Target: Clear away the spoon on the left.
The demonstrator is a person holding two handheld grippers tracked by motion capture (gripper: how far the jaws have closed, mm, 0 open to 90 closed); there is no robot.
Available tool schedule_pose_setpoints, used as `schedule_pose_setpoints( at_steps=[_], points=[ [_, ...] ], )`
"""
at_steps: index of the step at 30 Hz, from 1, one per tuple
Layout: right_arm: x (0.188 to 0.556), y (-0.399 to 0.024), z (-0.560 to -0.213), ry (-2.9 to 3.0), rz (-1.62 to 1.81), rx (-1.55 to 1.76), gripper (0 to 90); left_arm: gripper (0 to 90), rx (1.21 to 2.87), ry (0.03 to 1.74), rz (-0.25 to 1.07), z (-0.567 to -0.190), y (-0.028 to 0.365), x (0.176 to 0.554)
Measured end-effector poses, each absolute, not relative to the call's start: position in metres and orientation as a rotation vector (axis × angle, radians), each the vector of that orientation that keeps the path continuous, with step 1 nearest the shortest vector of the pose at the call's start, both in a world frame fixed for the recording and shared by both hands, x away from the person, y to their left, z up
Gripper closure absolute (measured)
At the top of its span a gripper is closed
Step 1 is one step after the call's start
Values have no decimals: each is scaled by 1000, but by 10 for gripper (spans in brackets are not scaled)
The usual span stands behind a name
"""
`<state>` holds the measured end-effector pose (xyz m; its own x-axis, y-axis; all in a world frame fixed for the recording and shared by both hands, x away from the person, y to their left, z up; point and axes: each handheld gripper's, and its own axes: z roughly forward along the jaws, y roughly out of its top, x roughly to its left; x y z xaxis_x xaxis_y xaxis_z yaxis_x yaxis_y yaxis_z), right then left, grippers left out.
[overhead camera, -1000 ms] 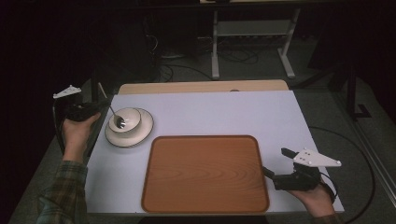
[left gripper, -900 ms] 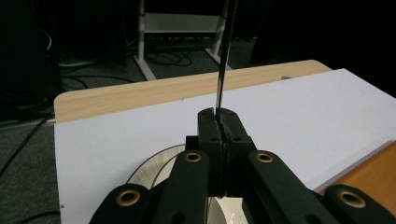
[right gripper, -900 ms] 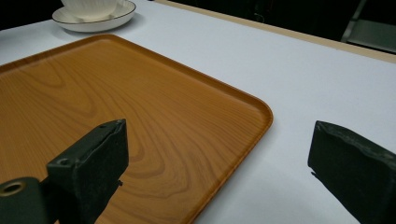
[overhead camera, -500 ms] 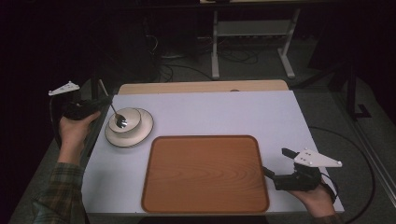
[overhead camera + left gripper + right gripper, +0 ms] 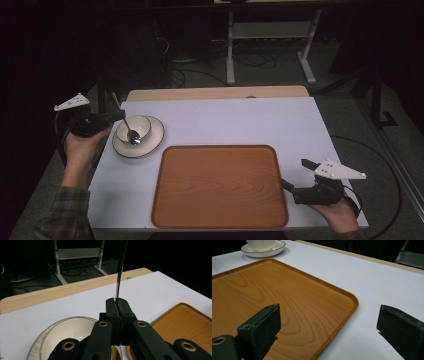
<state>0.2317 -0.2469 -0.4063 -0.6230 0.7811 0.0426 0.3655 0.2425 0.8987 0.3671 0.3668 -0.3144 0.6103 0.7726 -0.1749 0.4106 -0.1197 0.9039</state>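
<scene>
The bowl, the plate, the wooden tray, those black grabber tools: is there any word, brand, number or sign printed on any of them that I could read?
None: no readable text in any view.
The bowl, plate and tray carry no lettering.
The left gripper, shut on a spoon, and the right gripper show no markings.

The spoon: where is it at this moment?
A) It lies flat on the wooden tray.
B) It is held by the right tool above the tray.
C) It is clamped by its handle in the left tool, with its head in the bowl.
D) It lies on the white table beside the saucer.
C: the left tool is shut on the spoon, whose head sits in the bowl.
</scene>
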Motion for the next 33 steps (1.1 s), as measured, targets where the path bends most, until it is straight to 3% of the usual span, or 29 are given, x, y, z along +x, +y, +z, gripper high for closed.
schedule_pose_setpoints(
  at_steps=[33],
  points=[
    [230,-249,-405,2098,1347,1037,47,886,1864,785,261,-343,294,316]
  ],
)
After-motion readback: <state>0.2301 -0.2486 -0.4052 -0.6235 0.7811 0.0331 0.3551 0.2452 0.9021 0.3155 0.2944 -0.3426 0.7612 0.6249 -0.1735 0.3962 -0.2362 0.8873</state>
